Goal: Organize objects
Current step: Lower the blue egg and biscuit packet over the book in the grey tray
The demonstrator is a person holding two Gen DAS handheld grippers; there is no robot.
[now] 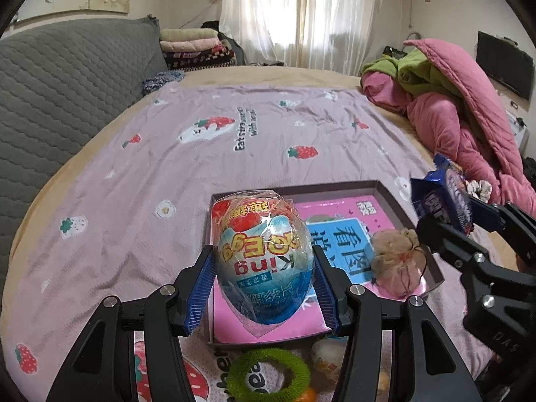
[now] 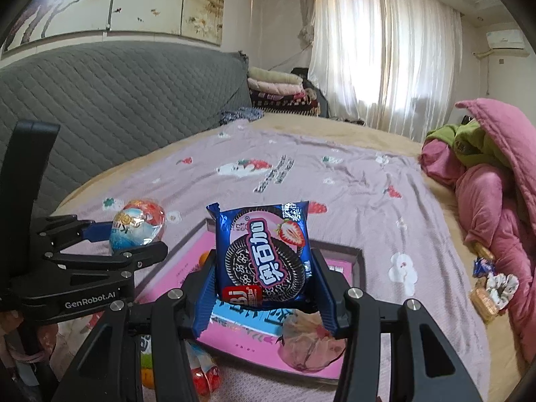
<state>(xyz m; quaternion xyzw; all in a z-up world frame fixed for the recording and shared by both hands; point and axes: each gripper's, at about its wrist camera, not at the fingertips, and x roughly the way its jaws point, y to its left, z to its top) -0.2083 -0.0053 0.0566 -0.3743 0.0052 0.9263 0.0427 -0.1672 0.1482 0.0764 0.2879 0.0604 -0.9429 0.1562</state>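
Blue-padded jaws of the left gripper (image 1: 264, 288) stand part-way apart, clamped on the sides of a foil-wrapped toy egg in clear crinkled film (image 1: 263, 258), held just above the near-left corner of a shallow dark cardboard tray with a pink printed card inside (image 1: 385, 191). The right gripper (image 2: 263, 288) likewise grips a glossy blue cookie packet with a strawberry picture (image 2: 263, 254) by its two side edges, over the same tray. A tan fluffy hair tie (image 1: 397, 258) already lies in the tray; a green fuzzy ring (image 1: 271, 373) and a small orange fruit (image 1: 305, 395) lie outside it on the lilac strawberry-print sheet (image 1: 134, 184). Handling note: each item seems best lowered onto a bare patch of the card, egg left and packet right, before the jaws part; the egg may roll, so setting it against the tray wall looks prudent. Legible writing: "King" on the egg, upside down; "Eat strawberries with…" on the sheet, partly unclear; "GenRobot.AI" on the left tool body in the right view; large Chinese characters on the packet and card.
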